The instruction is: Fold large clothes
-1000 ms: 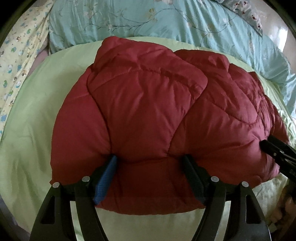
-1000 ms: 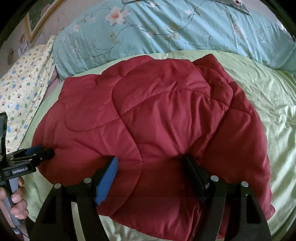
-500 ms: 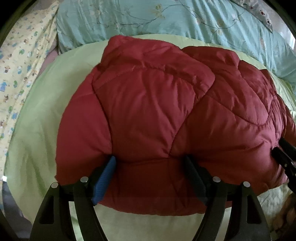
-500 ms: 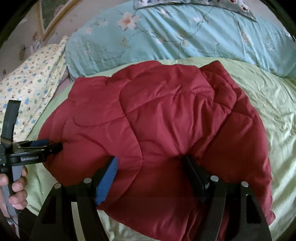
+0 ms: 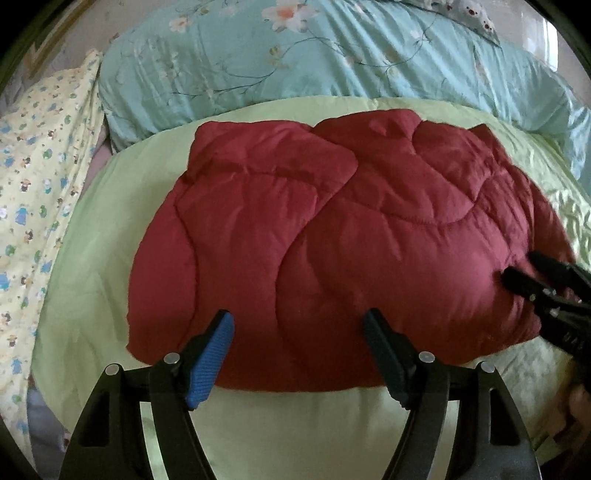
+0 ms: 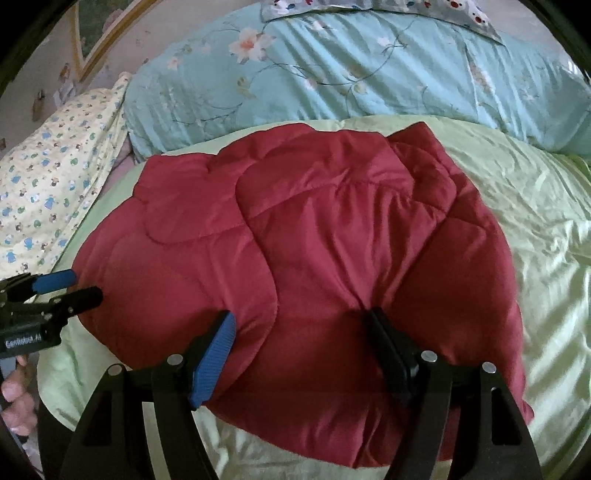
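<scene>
At the far left, a pale yellow sheet [image 5: 33, 206] with small printed figures runs down the edge of the frame, and in the right wrist view a framed picture [image 6: 99, 33] hangs on the wall in the upper left corner. In the lower left of that view, fingers of the person's left hand [image 6: 18, 402] wrap the handle of the left gripper [image 5: 297, 315]. Its jaws have just been closing a little but stand apart. The tips are at the near left edge of the jacket with nothing pinched between them, and the padding around them is not dented.

The red quilted jacket [image 5: 369, 229] fills the middle of both views. It is folded into a thick bundle and lies on a pale green cover [image 5: 92, 258], which shows on every side of it. Behind it, across the top of the frame, a turquoise floral quilt [image 5: 332, 62] is heaped up, bordering the green cover close behind the jacket's far edge.

The right gripper [image 6: 301, 315] is set on the near right part of the jacket. Its jaws are spread wide, the dark finger is sunk into a crease and a swell of padding lies between the two. Its own fingers hide the hem below them. At the upper right, the corner of a patterned pillow [image 5: 472, 14] lies on the quilt. The green cover at the right is wrinkled and glossy.
</scene>
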A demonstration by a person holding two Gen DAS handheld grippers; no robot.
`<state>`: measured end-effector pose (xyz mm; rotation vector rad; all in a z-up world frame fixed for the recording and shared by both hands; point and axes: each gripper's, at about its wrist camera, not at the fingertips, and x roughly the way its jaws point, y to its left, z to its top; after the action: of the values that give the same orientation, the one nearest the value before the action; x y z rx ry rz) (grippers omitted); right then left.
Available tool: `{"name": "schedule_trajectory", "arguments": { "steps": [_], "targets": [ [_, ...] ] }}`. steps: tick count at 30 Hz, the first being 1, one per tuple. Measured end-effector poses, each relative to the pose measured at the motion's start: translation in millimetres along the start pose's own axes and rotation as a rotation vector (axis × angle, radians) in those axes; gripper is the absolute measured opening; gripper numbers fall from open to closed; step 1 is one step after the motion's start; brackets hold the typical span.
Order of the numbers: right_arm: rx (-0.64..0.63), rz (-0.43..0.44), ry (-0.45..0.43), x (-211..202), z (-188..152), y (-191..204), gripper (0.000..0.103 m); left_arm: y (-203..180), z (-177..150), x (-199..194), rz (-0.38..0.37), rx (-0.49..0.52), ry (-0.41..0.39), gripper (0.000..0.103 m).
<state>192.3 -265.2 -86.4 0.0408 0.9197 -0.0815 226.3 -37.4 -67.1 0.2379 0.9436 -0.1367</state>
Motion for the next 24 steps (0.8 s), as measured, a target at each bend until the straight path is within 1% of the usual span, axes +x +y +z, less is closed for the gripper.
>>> {"name": "schedule_trajectory", "arguments": {
  "steps": [4,10,14,17,20,21,22,24],
  "targets": [
    [0.007,-0.022,0.006,0.9,-0.7,1.7,0.075,11.2,-4.4,-0.7,-0.021,-0.010,0.005,0.073],
    [0.046,-0.029,0.016,0.8,-1.5,1.1,0.076,24.5,-1.5,-3.5,-0.033,0.002,-0.035,0.073],
    [0.079,-0.045,0.018,-11.3,3.1,5.8,0.076,31.7,-0.8,0.0,-0.037,0.004,-0.048,0.073],
    [0.069,-0.029,-0.007,-21.1,8.7,15.9,0.076,38.9,2.7,5.5,-0.057,-0.012,-0.050,0.073],
    [0.050,-0.011,0.018,-15.5,18.2,27.1,0.076,44.8,7.9,12.4,-0.076,-0.026,-0.058,0.074],
    [0.043,-0.011,0.022,-13.3,20.9,29.5,0.076,47.9,10.3,15.6,-0.086,-0.031,-0.061,0.077],
    [0.029,-0.015,0.027,-9.5,24.7,34.2,0.076,50.4,12.8,18.9,-0.090,-0.034,-0.060,0.078],
    [0.011,-0.025,0.043,-2.2,29.7,39.4,0.076,54.3,18.6,27.1,-0.098,-0.038,-0.058,0.079]
  ]
}}
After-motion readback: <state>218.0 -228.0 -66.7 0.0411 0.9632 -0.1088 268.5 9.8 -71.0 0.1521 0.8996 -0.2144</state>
